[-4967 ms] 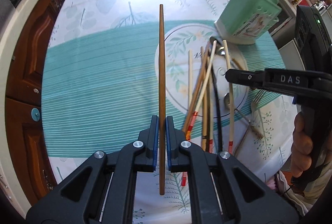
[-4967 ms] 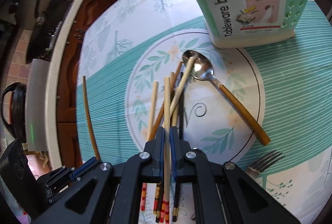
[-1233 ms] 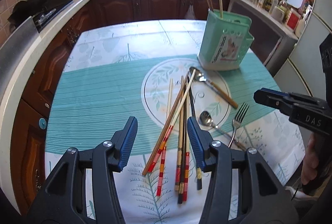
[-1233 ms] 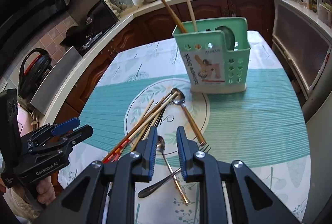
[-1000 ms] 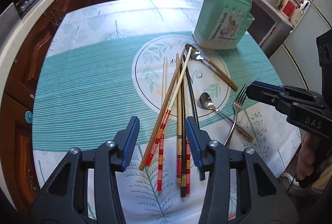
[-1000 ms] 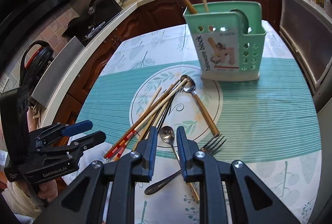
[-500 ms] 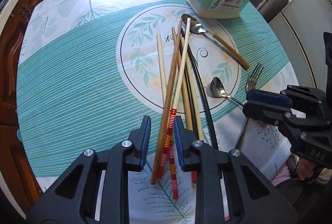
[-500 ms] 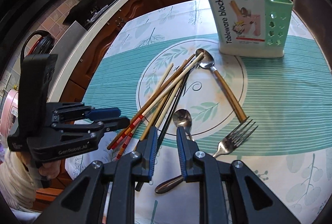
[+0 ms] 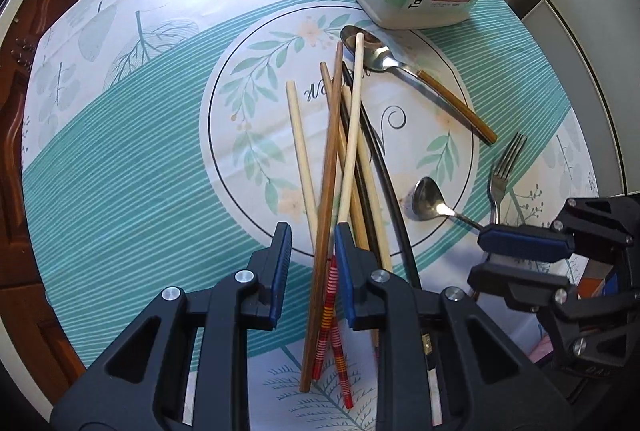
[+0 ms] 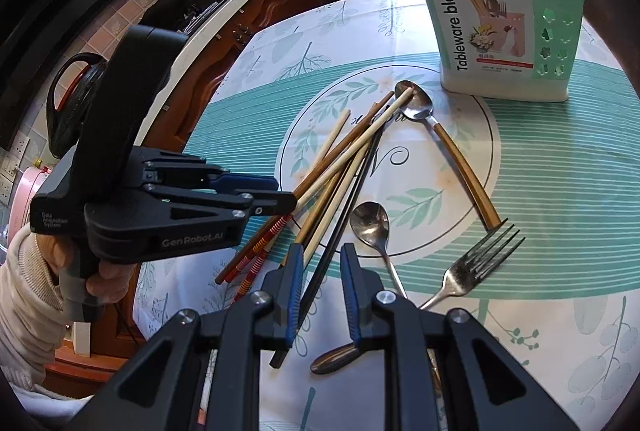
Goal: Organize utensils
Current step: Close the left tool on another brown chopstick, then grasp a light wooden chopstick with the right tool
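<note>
- At the top edge of the right wrist view, the mint green tableware block is cut off, so only the lower stubs of two sticks rising from it show; what else it holds cannot be seen
- Its label and pierced side wall face the camera, and it stands upright on the tablecloth just beyond the printed ring
- The chopstick pile lies fanned across that ring, its near ends hidden under the gripper bodies
- The left gripper is parted, straddling a dark brown chopstick and a pale one with red bands; whether the pads touch them is hard to tell
- The right gripper is likewise unclenched, low over a black chopstick, beside a spoon and fork
</note>
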{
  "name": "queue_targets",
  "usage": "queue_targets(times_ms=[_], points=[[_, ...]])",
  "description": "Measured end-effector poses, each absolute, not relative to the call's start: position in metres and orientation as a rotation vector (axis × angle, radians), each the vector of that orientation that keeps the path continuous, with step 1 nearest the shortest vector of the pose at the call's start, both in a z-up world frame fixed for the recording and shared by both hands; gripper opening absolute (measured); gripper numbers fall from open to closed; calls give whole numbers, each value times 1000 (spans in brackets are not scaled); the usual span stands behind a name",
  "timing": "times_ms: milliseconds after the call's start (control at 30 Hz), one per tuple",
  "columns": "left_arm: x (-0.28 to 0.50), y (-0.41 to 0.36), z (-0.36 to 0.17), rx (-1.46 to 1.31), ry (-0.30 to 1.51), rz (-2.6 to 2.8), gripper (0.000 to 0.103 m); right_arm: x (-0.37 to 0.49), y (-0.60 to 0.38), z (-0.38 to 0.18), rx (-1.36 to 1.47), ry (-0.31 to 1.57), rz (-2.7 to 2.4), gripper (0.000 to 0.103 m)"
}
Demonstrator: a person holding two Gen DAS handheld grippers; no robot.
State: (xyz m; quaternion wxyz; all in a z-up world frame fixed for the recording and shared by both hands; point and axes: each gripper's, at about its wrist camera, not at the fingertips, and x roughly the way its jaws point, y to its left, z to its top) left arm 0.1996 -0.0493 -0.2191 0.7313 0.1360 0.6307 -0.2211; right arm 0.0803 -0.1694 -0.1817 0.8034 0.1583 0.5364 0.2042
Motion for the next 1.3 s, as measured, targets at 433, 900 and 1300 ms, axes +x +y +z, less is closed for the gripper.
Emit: queue_targets(times_ms=[433,900,1300], points=[[229,-57,-226,314,1462,-450,19,81,-176,-184,370,1147,455,19],[227,-60,-235,311,1489,-450,4,80,-176,-182,368,1146,464,19],[204,-13,-210,206,1433,-410,4,116,-177,-180,505,1200,410,19]])
